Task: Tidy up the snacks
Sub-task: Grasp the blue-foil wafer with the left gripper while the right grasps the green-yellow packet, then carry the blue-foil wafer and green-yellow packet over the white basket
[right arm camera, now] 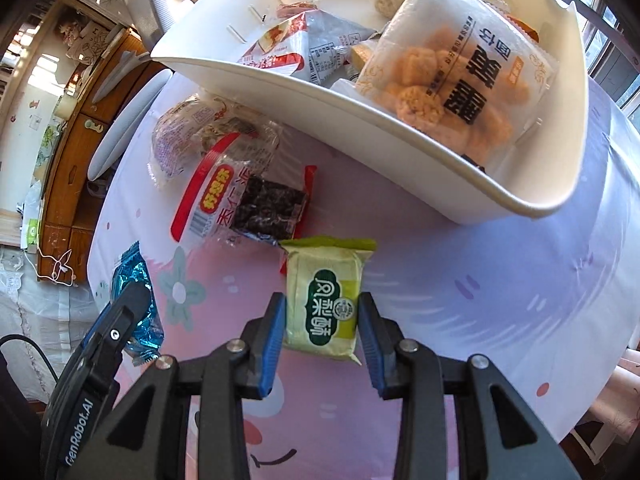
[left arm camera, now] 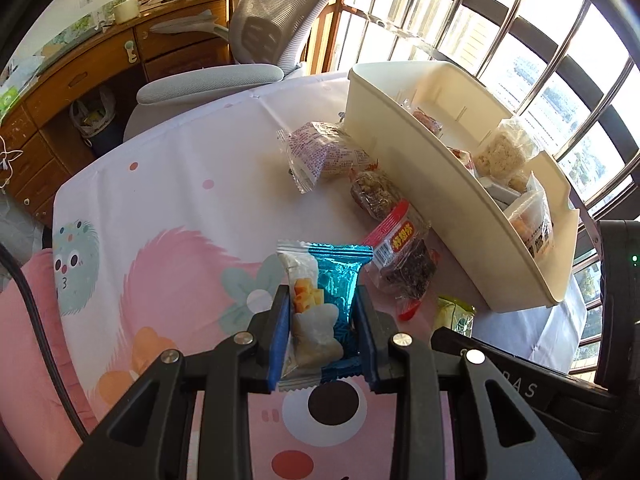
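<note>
My left gripper [left arm camera: 322, 294] is shut on a blue foil snack packet [left arm camera: 338, 276] with a white and cheese picture, held above the pink cartoon tablecloth [left arm camera: 172, 208]. In the right wrist view the same blue packet [right arm camera: 138, 280] shows at the lower left. My right gripper [right arm camera: 322, 300] has its blue pads against both sides of a green snack packet [right arm camera: 324, 300], which peeks out at the left view's lower right as green packet [left arm camera: 454, 312]. A white bin [right arm camera: 360, 132] holding several snack bags stands just beyond. Loose on the cloth lies a red-labelled dark snack [right arm camera: 248, 204].
More loose packets lie beside the bin [left arm camera: 400, 160]: a clear printed bag [left arm camera: 320, 152] and a nut bar [left arm camera: 374, 194]. A grey office chair [left arm camera: 256, 40] and a wooden desk [left arm camera: 80, 80] stand past the table's far edge. Barred windows [left arm camera: 520, 40] run behind the bin.
</note>
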